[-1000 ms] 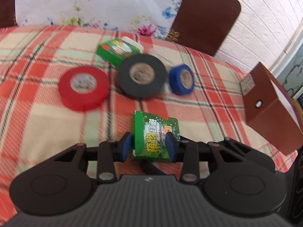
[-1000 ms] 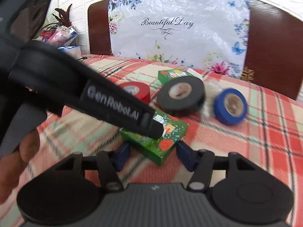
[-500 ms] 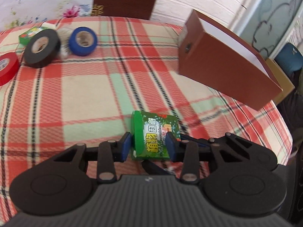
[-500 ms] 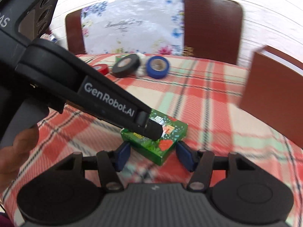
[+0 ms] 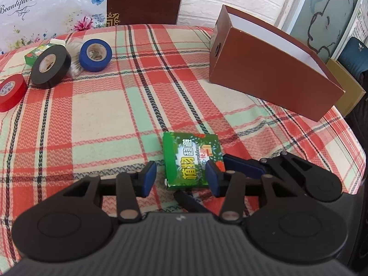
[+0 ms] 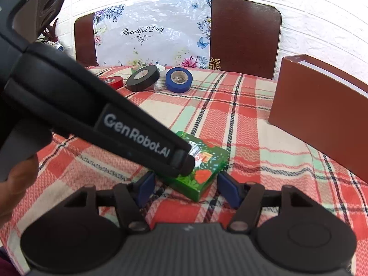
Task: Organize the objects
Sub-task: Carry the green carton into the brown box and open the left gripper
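A green printed box (image 5: pixel 192 161) lies between the blue pads of my left gripper (image 5: pixel 180 179), whose jaws have opened; the left pad stands clear of it. The box also shows in the right wrist view (image 6: pixel 202 170), between the open jaws of my right gripper (image 6: pixel 187 187), partly hidden by the left gripper's black arm (image 6: pixel 103 117). Whether the box rests on the plaid cloth or the right pads touch it, I cannot tell. A brown open box (image 5: pixel 271 69) stands at the right.
At the far left lie a red tape roll (image 5: pixel 10 92), a black roll (image 5: pixel 50 66), a blue roll (image 5: pixel 95 55) and a second green box (image 5: pixel 35 54). Chair backs (image 6: pixel 243 39) and a floral sheet stand behind the table.
The left gripper carried the green box from beside the tape rolls rightward toward the brown box, then opened its jaws. The right gripper came along, open around the box.
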The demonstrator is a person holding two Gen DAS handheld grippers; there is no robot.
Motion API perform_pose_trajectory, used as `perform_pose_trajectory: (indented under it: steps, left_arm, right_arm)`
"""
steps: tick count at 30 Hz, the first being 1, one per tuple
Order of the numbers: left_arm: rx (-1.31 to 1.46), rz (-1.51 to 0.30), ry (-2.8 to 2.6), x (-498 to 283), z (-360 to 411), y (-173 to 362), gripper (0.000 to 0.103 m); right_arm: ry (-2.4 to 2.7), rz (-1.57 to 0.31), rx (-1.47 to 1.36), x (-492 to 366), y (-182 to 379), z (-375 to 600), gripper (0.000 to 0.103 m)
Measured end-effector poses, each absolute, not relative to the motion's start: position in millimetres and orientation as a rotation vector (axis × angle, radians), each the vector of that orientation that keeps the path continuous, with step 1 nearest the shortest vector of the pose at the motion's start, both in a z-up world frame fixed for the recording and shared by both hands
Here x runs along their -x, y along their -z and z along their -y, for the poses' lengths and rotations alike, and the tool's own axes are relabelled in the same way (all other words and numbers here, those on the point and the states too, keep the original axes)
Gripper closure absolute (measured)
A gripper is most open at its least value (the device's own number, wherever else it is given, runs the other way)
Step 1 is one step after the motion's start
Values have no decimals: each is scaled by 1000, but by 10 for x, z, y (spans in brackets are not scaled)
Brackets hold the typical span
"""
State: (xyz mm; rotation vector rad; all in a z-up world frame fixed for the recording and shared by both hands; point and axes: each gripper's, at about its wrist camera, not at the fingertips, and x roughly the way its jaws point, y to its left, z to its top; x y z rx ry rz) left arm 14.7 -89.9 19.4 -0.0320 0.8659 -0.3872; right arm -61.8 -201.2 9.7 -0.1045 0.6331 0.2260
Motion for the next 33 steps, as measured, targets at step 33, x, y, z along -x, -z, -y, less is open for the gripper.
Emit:
perform_pose_trajectory:
  steps: [33]
  left_arm:
    - [-109,-581,761,-526,2510,-1267,65]
  right_arm:
    - [214,-254,113,746,-773,3068,48]
